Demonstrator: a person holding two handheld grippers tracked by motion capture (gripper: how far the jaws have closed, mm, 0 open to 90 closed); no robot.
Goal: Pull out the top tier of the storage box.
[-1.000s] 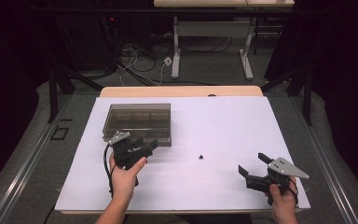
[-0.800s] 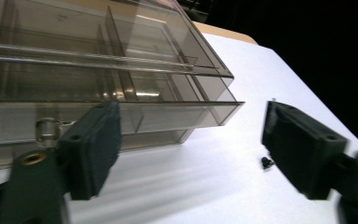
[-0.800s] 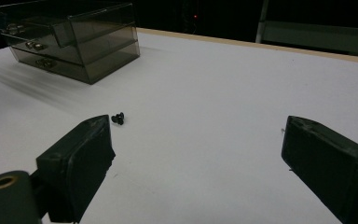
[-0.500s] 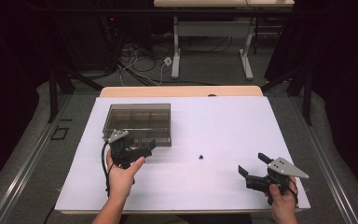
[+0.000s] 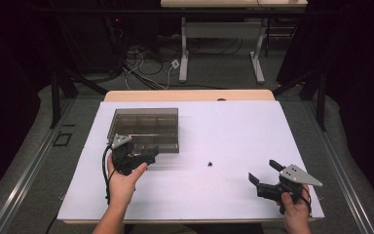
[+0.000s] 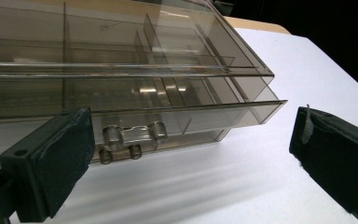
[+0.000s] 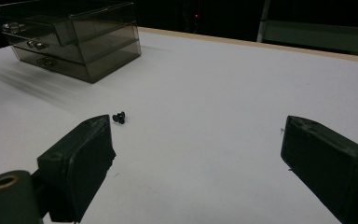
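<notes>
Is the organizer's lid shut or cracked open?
Cracked open. In the left gripper view the smoky plastic organizer box shows its lid edge lifted clear of the base, and the latch hangs unfastened.

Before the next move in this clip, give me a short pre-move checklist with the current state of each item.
1. Left gripper open: ok, its jaws have just been opening and nothing is between them.
2. Right gripper open and empty: ok.
3. Drawer of the clear box slid out: ok, one drawer juts out in front of the left gripper.
4. Small black screw within reach: ok, it lies loose on the white table, between box and right gripper.
5. Anything already in the open drawer: cannot tell.
6. Path from screw to box free: ok, bare table between them.
</notes>
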